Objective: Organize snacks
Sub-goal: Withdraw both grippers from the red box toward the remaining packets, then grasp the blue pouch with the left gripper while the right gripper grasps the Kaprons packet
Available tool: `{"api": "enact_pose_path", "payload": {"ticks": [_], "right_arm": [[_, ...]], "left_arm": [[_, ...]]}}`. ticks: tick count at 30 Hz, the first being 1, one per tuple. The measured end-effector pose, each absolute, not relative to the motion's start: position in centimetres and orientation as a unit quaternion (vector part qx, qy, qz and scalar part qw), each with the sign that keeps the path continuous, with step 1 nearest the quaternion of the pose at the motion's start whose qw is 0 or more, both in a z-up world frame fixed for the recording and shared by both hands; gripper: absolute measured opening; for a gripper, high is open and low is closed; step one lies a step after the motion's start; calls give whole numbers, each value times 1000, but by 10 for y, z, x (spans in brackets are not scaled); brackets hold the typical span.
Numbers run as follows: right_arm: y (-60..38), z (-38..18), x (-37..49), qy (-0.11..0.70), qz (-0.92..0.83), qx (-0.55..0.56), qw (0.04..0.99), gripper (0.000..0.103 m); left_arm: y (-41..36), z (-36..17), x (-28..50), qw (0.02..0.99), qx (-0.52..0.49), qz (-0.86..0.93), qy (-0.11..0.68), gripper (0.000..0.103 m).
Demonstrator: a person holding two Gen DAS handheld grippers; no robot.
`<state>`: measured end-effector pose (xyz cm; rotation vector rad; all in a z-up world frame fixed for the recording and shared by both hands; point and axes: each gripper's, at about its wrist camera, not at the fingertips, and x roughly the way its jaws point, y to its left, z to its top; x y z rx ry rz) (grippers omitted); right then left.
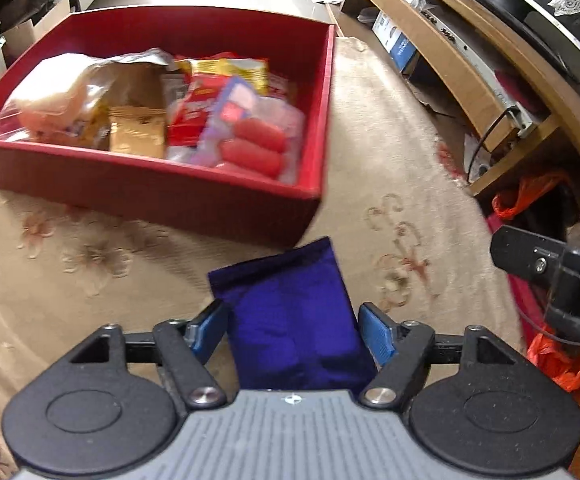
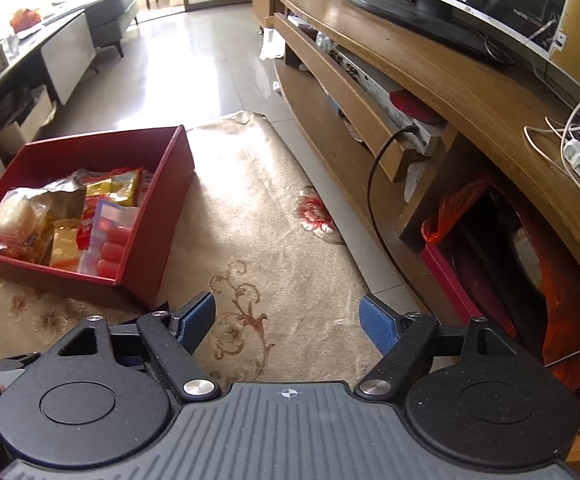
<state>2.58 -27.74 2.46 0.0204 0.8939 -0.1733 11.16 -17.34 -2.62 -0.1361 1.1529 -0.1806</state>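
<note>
A red box [image 1: 161,196] [image 2: 149,240] stands on the beige carpet and holds several snack packs, among them a sausage pack [image 1: 249,140] and a bread bag [image 1: 57,96]. A dark blue snack pouch [image 1: 290,316] sits between the blue pads of my left gripper [image 1: 292,332], in front of the box's near right corner; the pads touch its sides. My right gripper [image 2: 287,326] is open and empty over bare carpet to the right of the box. Part of the right gripper shows at the right edge of the left wrist view [image 1: 550,264].
A wooden TV stand [image 2: 430,92] with shelves, cables and a TV runs along the right. An orange plastic bag [image 2: 454,208] and a pink bin [image 2: 462,288] sit in its lower opening. Tiled floor lies beyond the carpet.
</note>
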Motion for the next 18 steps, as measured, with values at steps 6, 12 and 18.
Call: {"api": "enact_pose_path", "payload": {"ticks": [6, 12, 18], "right_arm": [[-260, 14, 26, 450, -65, -31, 890, 83], [-244, -6, 23, 483, -19, -61, 873, 83], [-226, -29, 18, 517, 27, -106, 849, 83]], "left_arm": [[-148, -22, 95, 834, -38, -103, 542, 44], [-112, -24, 83, 825, -12, -117, 553, 41], [-83, -31, 80, 811, -40, -120, 572, 47]]}}
